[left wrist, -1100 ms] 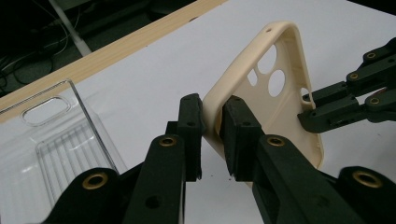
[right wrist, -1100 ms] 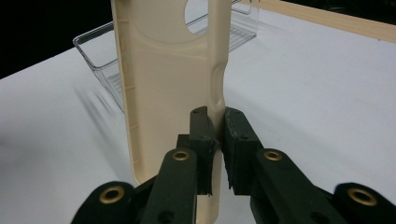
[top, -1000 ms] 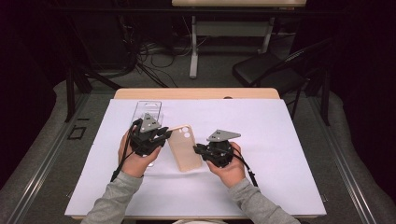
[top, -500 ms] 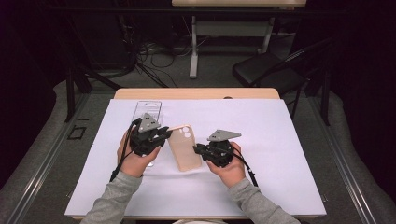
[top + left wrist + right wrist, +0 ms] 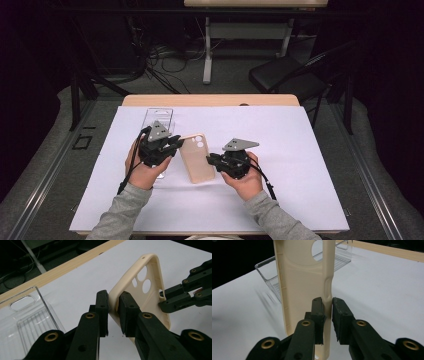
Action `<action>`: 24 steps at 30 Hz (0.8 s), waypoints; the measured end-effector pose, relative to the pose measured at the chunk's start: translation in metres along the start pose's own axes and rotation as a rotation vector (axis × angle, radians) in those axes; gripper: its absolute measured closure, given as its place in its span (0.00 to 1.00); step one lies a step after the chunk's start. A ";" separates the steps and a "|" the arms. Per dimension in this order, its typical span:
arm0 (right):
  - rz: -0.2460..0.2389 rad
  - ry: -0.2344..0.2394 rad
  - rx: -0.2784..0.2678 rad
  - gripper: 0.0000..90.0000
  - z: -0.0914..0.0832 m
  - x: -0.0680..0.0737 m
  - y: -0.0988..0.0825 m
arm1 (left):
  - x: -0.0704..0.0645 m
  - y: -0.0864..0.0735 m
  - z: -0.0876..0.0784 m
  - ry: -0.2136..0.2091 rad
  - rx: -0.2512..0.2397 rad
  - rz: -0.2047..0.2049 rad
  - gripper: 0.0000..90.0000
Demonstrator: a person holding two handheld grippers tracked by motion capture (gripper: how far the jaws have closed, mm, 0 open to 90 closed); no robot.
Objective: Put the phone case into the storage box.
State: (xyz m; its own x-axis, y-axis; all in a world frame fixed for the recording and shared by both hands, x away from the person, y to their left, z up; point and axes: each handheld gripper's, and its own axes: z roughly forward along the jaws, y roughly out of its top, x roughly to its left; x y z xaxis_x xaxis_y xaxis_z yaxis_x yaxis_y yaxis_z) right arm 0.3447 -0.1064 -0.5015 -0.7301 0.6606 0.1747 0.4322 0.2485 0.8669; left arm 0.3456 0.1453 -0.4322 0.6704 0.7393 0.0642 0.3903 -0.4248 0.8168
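The left gripper (image 5: 113, 312) clamps one edge of the beige phone case (image 5: 147, 287). The right gripper (image 5: 327, 315), its jaws just easing apart, has the opposite edge between its pads.

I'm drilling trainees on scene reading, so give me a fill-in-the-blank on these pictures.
1. Both tools grip the edges of a beige phone ____.
2. The left tool clamps the beige rim; behind it lies a ____ plastic case.
3. The table is covered in ____ paper.

Missing: case; clear; white
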 end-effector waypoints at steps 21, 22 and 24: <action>-0.010 -0.019 -0.059 0.67 -0.007 -0.004 0.004 | 0.009 -0.003 0.002 0.017 -0.083 0.054 0.88; -0.011 -0.020 -0.063 0.65 -0.008 -0.005 0.004 | 0.010 -0.003 0.002 0.018 -0.091 0.058 0.88; -0.011 -0.028 -0.067 0.61 -0.009 -0.007 0.005 | 0.011 -0.004 0.002 0.018 -0.108 0.060 0.88</action>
State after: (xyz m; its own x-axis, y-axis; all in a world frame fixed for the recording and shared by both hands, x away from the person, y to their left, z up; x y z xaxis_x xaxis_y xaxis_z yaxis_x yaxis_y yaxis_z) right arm 0.3470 -0.1156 -0.4945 -0.7194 0.6776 0.1529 0.3872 0.2084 0.8982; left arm 0.3526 0.1538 -0.4358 0.6790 0.7236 0.1242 0.2786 -0.4105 0.8682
